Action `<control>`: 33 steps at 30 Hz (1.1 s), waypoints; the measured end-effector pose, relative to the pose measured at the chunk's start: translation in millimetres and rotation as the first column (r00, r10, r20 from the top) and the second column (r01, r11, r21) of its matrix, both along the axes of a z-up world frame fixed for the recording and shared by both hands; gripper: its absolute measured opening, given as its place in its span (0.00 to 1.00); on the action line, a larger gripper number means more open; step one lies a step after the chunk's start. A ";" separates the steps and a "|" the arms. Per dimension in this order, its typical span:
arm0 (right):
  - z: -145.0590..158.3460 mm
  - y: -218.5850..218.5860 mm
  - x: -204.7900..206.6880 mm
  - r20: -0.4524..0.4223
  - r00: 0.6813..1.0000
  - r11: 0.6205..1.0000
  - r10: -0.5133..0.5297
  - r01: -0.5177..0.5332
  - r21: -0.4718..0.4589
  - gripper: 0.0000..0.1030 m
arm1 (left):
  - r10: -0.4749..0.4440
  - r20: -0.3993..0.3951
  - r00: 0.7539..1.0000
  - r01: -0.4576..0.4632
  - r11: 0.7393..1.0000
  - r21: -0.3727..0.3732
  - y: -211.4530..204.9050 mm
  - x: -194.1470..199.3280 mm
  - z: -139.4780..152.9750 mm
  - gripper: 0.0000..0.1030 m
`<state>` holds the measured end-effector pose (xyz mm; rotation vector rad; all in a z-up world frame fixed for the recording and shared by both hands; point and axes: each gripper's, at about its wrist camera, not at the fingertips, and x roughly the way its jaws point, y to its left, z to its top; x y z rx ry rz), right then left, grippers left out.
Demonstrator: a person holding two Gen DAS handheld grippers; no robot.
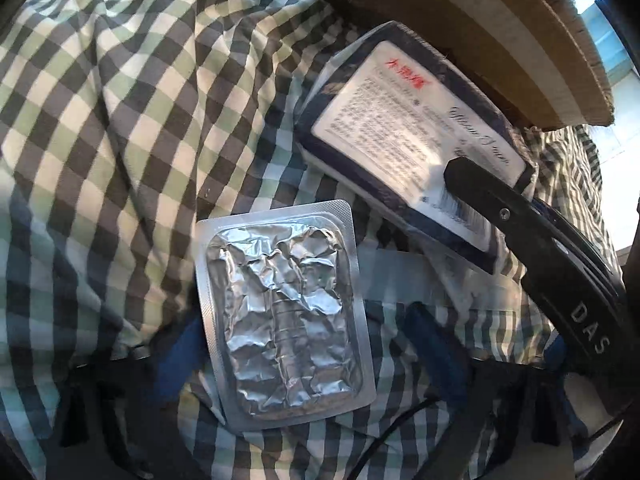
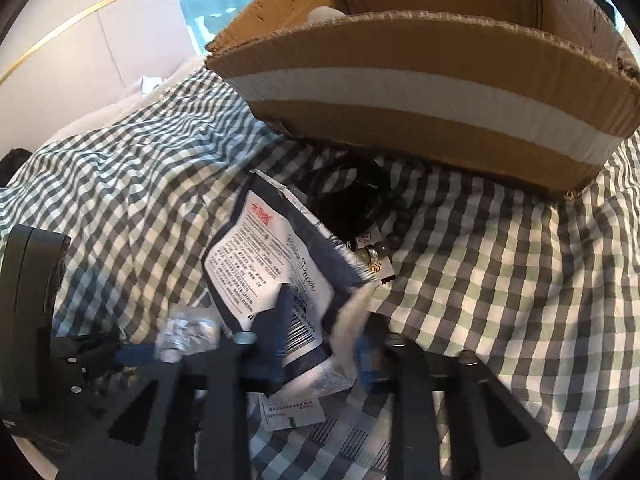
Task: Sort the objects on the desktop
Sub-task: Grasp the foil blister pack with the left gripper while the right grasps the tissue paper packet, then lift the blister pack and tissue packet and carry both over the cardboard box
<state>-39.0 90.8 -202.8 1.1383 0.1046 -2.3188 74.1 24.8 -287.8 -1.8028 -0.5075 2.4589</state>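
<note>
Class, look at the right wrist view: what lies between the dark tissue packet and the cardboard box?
Between the dark tissue packet and the cardboard box, a coiled black cable lies on the checked cloth; the right wrist view shows it.

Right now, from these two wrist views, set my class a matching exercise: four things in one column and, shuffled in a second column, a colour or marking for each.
Things
1. cardboard box
2. blister pack
3. cloth
4. tissue packet

Looks
a. crumpled silver foil
b. dark blue, white label with red characters at one end
c. brown, pale tape band along its side
d. green, grey and white checks

Pairs: 1-c, 2-a, 3-d, 4-b
</note>
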 end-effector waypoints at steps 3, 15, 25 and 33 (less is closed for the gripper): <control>4.0 0.5 3.3 -0.011 1.000 1.000 0.005 -0.005 -0.004 0.12 | -0.016 -0.014 1.000 0.016 1.000 0.012 1.2 6.2 2.3 0.69; 43.8 12.4 19.3 -0.144 0.989 0.999 -0.030 0.025 -0.036 0.09 | -0.047 -0.091 0.995 0.050 0.998 0.029 6.3 34.6 22.3 0.68; 89.2 25.4 37.9 -0.291 0.953 0.996 -0.081 0.064 -0.068 0.09 | -0.088 -0.263 0.961 0.082 0.996 -0.035 17.4 65.2 66.0 0.68; 125.4 29.0 58.9 -0.414 0.903 0.993 -0.115 0.088 -0.083 0.09 | -0.110 -0.389 0.915 0.088 0.993 -0.076 27.9 76.3 109.2 0.68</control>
